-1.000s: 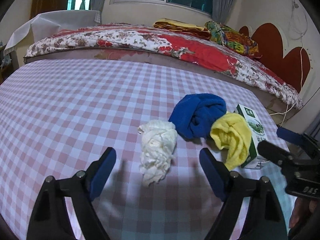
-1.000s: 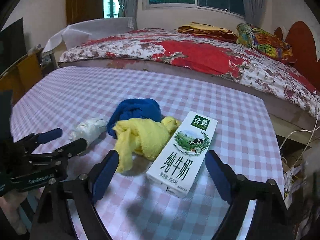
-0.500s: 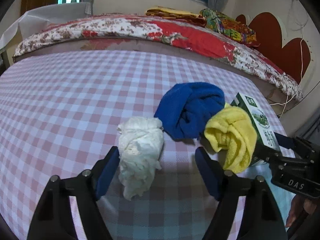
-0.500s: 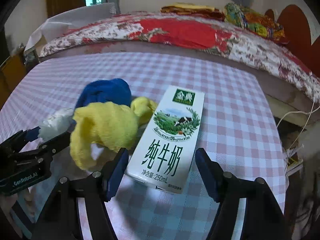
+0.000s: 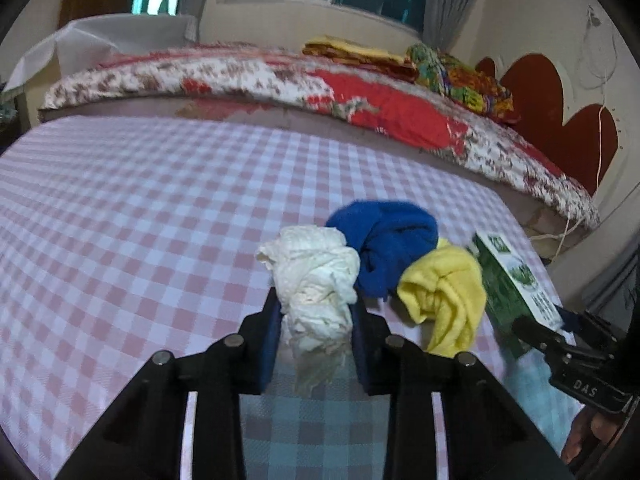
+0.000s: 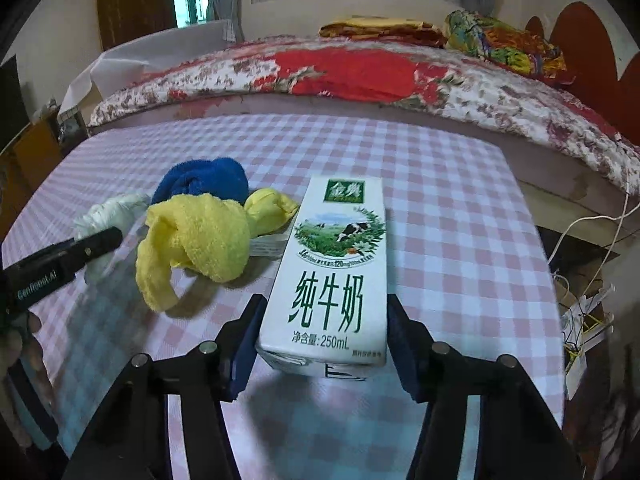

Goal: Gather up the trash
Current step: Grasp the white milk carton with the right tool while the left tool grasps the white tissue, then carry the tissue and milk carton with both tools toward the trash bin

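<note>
A crumpled white paper wad (image 5: 312, 272) lies on the pink checked tablecloth (image 5: 140, 220). My left gripper (image 5: 314, 320) is closing, and both blue pads press into the wad's sides. A white and green milk carton (image 6: 336, 248) lies flat on the cloth between the pads of my right gripper (image 6: 324, 320). Its jaws are closing too, and the pads sit against the carton's long sides. In the left wrist view the right gripper (image 5: 548, 324) shows at the carton (image 5: 512, 280).
A bunched blue cloth (image 5: 388, 240) and a yellow cloth (image 5: 444, 292) lie between the wad and the carton. A bed with a red floral cover (image 5: 360, 96) stands behind the table. The table's right edge (image 6: 532, 240) drops to cables (image 6: 580, 232) and clutter.
Both grippers have gone from wide open to narrow. The left pads came in around the paper wad. The right gripper moved forward over the carton and its pads came in against it.
</note>
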